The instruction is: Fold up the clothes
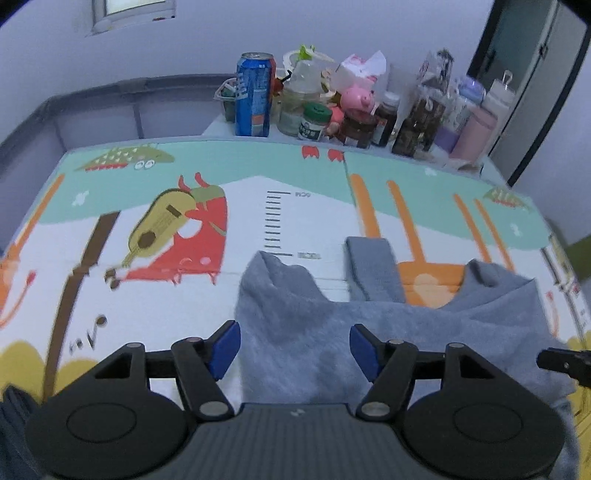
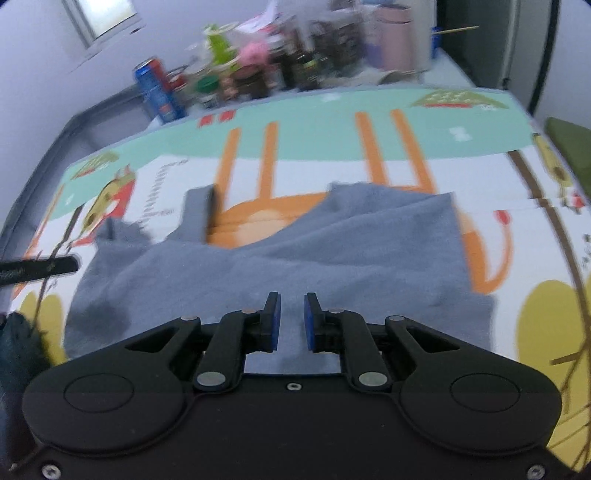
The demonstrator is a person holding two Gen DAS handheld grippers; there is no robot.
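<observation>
The left gripper [image 1: 294, 345] hangs wide open and the right gripper [image 2: 291, 320] is nearly closed on nothing, both over the grey garment [image 2: 280, 254] spread across each frame's lower middle on the cartoon mat [image 1: 110, 295], likely lining up a fold.

Both wrist views look steeply down, sharing the grey garment [image 1: 369, 325].

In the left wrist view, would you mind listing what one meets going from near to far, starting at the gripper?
left gripper → grey garment → cartoon play mat → blue can and the bottles and jars beside it → wall
</observation>
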